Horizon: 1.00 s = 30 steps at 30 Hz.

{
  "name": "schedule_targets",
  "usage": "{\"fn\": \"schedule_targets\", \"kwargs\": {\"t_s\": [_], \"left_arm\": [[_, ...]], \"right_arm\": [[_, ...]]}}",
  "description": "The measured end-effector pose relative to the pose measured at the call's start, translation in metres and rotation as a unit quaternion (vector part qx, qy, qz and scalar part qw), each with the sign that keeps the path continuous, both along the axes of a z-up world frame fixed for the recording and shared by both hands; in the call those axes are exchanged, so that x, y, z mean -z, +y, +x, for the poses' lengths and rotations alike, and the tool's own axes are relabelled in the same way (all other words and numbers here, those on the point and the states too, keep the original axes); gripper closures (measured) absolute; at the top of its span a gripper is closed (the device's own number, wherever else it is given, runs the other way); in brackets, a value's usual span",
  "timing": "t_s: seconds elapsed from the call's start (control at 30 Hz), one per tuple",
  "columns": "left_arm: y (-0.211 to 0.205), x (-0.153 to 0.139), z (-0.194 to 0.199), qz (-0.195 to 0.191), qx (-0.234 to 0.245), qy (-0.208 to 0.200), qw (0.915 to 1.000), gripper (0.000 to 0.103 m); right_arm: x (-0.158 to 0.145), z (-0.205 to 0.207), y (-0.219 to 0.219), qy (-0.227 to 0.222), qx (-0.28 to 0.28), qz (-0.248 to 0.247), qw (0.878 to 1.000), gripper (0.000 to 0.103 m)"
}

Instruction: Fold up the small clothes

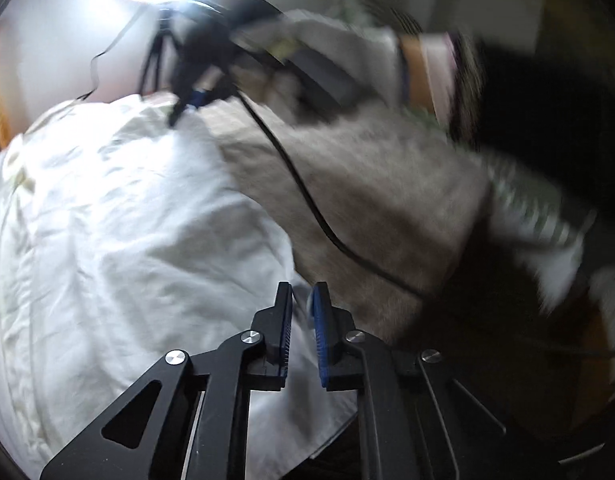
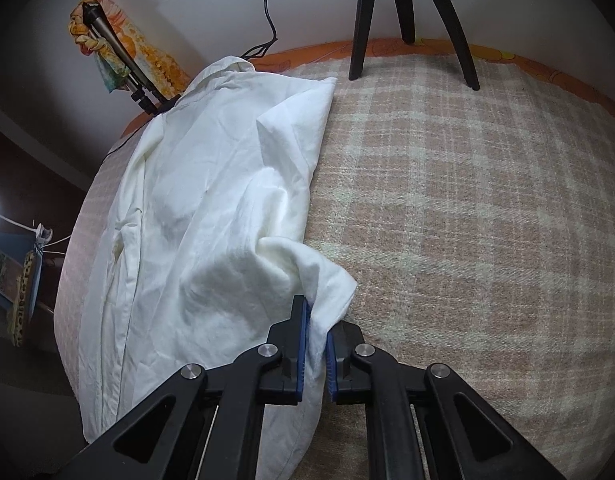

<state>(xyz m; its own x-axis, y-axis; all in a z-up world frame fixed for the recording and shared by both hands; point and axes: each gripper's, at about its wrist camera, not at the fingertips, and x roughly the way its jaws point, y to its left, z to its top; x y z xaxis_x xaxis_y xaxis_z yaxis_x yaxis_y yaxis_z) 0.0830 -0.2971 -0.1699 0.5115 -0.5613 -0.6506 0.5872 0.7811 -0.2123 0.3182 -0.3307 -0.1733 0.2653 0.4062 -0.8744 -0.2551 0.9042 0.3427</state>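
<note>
left claw (image 1: pixel 301 304) sits nearest the lens, pads narrow with white fabric running between them; looks like it pinches the white garment (image 1: pixel 119 216), though motion blur makes contact hard to confirm. garment lies spread on the plaid blanket (image 2: pixel 467 208) covering the bed. black cable (image 1: pixel 303 196) crosses the blanket just right of the garment in the left view. right of that, right claw (image 2: pixel 315 322) is narrow too, clamped on a bunched edge of the garment (image 2: pixel 211 208), which lifts slightly off the blanket there. tripod legs (image 2: pixel 403 20) stand on the blanket well beyond the garment's far right corner. step in hand: both claws gripping one edge, early fold. next move likely calls for carrying that edge over the garment's body, keeping it taut and clear of the cable.
</note>
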Motion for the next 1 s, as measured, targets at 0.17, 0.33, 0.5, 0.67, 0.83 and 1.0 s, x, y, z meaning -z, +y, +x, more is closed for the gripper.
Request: {"fn": "schedule_targets", "kwargs": {"t_s": [0.17,0.33,0.5,0.67,0.83,1.0], "left_arm": [[0.018,-0.012,-0.01,-0.036,-0.018,0.001,0.9992,0.098],[0.004,-0.003,-0.018,-0.017,0.005,0.004,0.9998,0.098],[-0.002,-0.004,-0.022,-0.003,0.018,-0.004,0.9998,0.094],[0.022,-0.03,-0.008,-0.021,0.011,0.003,0.9997,0.067],[0.046,-0.064,0.038,-0.034,0.003,0.036,0.9988,0.049],[0.045,-0.091,0.116,-0.016,-0.009,0.077,0.9969,0.049]], "right_arm": [[-0.006,-0.005,0.005,-0.019,0.003,-0.008,1.0,0.102],[-0.017,-0.006,0.011,-0.026,0.004,-0.015,1.0,0.094],[-0.02,-0.032,-0.006,-0.021,0.001,0.007,1.0,0.064],[-0.012,-0.1,-0.045,-0.008,0.032,0.07,0.997,0.064],[-0.001,-0.179,-0.06,0.004,0.048,0.126,0.991,0.064],[0.009,-0.241,-0.048,0.011,0.048,0.167,0.985,0.062]]}}
